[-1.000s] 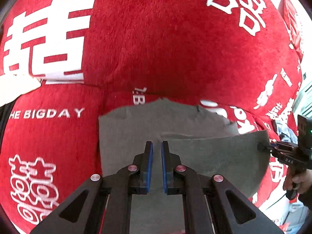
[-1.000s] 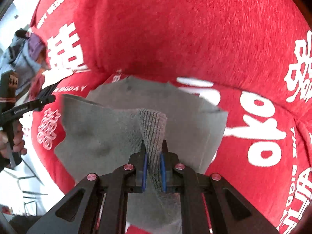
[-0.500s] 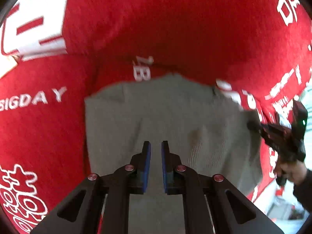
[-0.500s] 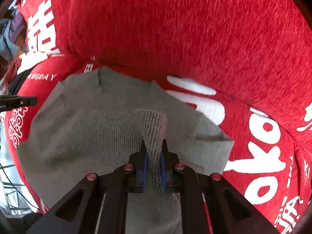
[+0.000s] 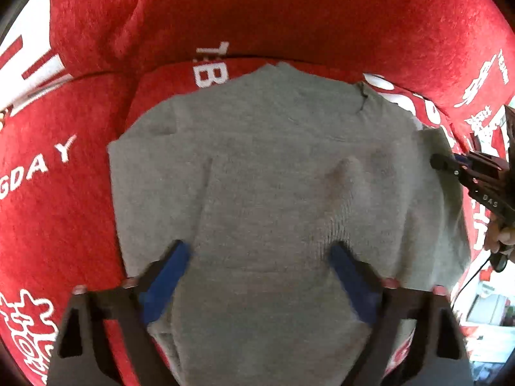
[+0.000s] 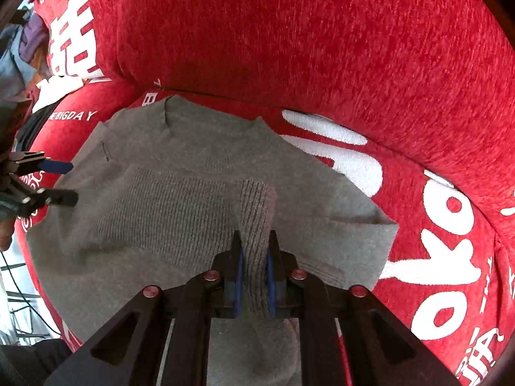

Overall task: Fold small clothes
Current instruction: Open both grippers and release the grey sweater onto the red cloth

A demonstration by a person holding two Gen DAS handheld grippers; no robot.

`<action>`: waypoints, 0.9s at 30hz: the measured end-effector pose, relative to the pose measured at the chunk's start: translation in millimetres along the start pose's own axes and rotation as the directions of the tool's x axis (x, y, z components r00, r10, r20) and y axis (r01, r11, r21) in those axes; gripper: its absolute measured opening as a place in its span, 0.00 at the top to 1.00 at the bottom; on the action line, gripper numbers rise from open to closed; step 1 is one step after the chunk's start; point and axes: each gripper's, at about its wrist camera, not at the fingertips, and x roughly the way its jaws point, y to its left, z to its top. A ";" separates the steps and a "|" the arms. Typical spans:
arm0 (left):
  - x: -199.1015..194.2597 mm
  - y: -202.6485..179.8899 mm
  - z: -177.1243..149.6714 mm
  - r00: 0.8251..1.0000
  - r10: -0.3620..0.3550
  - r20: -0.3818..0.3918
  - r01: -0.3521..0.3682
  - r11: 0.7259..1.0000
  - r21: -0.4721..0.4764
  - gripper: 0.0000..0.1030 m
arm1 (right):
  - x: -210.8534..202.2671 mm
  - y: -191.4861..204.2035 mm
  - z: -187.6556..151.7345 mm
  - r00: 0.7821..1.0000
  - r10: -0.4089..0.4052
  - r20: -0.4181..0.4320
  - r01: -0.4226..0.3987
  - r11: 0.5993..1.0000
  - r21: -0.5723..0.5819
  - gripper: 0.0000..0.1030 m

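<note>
Red plush sofa cushions printed with white wedding lettering fill the background, and a small grey knit garment lies spread on the seat cushion, its far edge near the crease where seat meets backrest. Nearest the camera, the left gripper hovers over the cloth with its blue-padded fingers spread wide and nothing between them, apparently having let the near-left edge settle flat. At the garment's right side, the right gripper is clenched on a raised ridge of ribbed fabric, which stands up in a narrow pleat between its pads. That grip appears to be holding a folded-over flap in place: a ribbed panel already lies doubled across the plainer layer beneath. By the look of it, one fold is laid and the right side awaits release or smoothing. Loose knit like this may slump or spring back once released.
</note>
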 end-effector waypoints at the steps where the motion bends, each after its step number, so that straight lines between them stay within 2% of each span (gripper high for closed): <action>1: 1.2 2.4 1.3 1.000 0.007 -0.005 -0.007 1.000 0.006 0.49 | 0.2 -1.2 0.2 1.000 0.007 0.001 -0.007 1.000 0.006 0.86; 2: 1.5 6.3 2.4 1.000 0.001 -0.006 -0.001 1.000 -0.001 0.63 | 0.7 -2.6 0.4 1.000 0.016 0.000 -0.016 1.000 0.015 0.86; 4: 2.3 13.1 4.4 1.000 -0.016 -0.009 0.015 1.000 -0.015 0.74 | 3.4 -6.6 0.0 0.999 0.040 -0.008 -0.039 0.998 0.039 0.86; 5: 0.9 13.5 4.6 1.000 -0.016 -0.006 0.016 1.000 -0.008 0.83 | 5.8 -7.1 -0.2 0.999 0.048 -0.019 -0.048 0.998 0.044 0.86; 6: -0.8 11.3 4.1 1.000 -0.019 -0.005 0.019 1.000 0.011 0.86 | 9.4 -7.4 -1.0 0.998 0.049 -0.038 -0.047 0.998 0.046 0.88; 8: -6.2 5.6 3.3 1.000 -0.009 0.006 0.008 0.999 0.040 0.87 | 7.2 -6.9 -1.8 0.998 0.060 -0.036 -0.058 0.997 0.048 0.89; 10: -17.2 7.1 3.0 0.999 -0.026 0.030 0.026 1.000 0.013 0.88 | -8.3 -6.2 -1.1 0.997 0.071 0.006 -0.071 0.996 0.052 0.89; 15: -59.2 10.7 5.1 0.985 -0.023 0.171 0.032 0.998 -0.053 0.88 | -55.8 -5.4 5.9 0.992 0.024 0.125 -0.031 0.998 0.052 0.89; 17: -69.3 12.7 12.7 0.976 -0.005 0.219 0.021 0.997 -0.070 0.88 | -59.4 -6.6 13.0 0.989 0.003 0.147 -0.010 0.999 0.050 0.89; 19: -66.7 18.6 23.6 0.973 0.010 0.231 0.013 0.995 -0.099 0.88 | -49.5 -7.6 25.7 0.989 -0.024 0.146 0.018 0.999 0.042 0.89; 21: -54.7 22.4 35.0 0.975 0.039 0.218 -0.012 0.992 -0.123 0.88 | -34.8 -7.9 36.1 0.991 -0.041 0.131 0.037 0.999 0.036 0.89; 24: -16.1 31.2 43.1 0.988 0.101 0.113 -0.082 0.983 -0.162 0.87 | 1.1 -8.3 43.5 0.996 -0.076 0.042 0.075 0.996 0.038 0.88; 25: 0.7 37.2 43.9 0.989 0.139 0.041 -0.129 0.975 -0.181 0.86 | 14.7 -10.2 42.3 0.995 -0.097 -0.006 0.097 0.994 0.056 0.85; 26: 6.2 41.7 43.8 0.989 0.147 0.013 -0.142 0.969 -0.201 0.86 | 19.9 -13.5 40.3 0.993 -0.119 -0.029 0.120 0.990 0.073 0.80; 27: 5.9 47.5 43.0 0.988 0.155 0.012 -0.148 0.961 -0.233 0.80 | 20.7 -18.1 37.4 0.989 -0.144 -0.041 0.148 0.984 0.099 0.74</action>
